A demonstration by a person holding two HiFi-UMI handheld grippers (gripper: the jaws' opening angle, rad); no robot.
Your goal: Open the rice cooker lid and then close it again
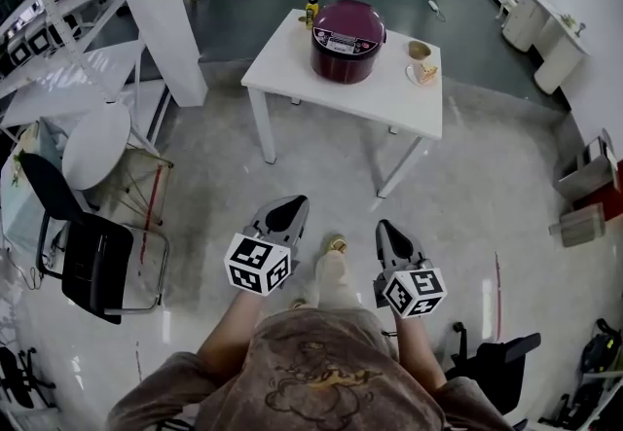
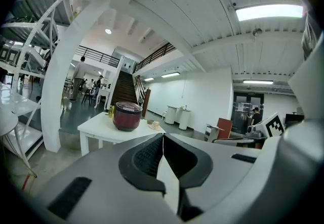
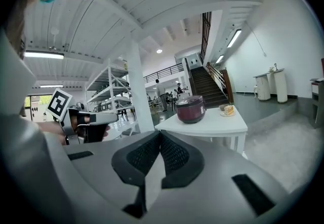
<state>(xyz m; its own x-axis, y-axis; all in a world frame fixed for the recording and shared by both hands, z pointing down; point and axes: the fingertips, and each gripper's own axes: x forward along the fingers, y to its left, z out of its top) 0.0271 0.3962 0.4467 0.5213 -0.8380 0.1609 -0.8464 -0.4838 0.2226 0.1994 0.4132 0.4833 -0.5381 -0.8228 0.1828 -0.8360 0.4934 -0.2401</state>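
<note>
From the head view, we stand on the bare floor well apart from the white table (image 1: 292,69). The rice cooker (image 1: 348,40) sits toward the table's far side with its lid down. A small bottle (image 1: 311,6) stands just behind it, and a cup (image 1: 420,51) and a plate of cake (image 1: 424,75) are off to its right. The left gripper (image 1: 294,202) and right gripper (image 1: 384,226) are held out side by side in front of us, both aimed toward the table and neither near anything. In the left gripper view, the jaws are clenched together with nothing between them, and the cooker (image 2: 126,116) shows small above them. In the right gripper view, the jaws are likewise pressed together and empty, the cooker (image 3: 190,108) stands on the table ahead, and the left gripper shows at the picture's left. We judge that the step in hand is closing the gap to the table, with the lid not yet touched. To do this well, we should come up square to the near edge and keep the cooker centred between the grippers. One pair of jaws should part before it reaches the lid release, which we cannot make out from here. The other gripper can steady the cooker's body so it does not slide toward the plate or the bottle.
</note>
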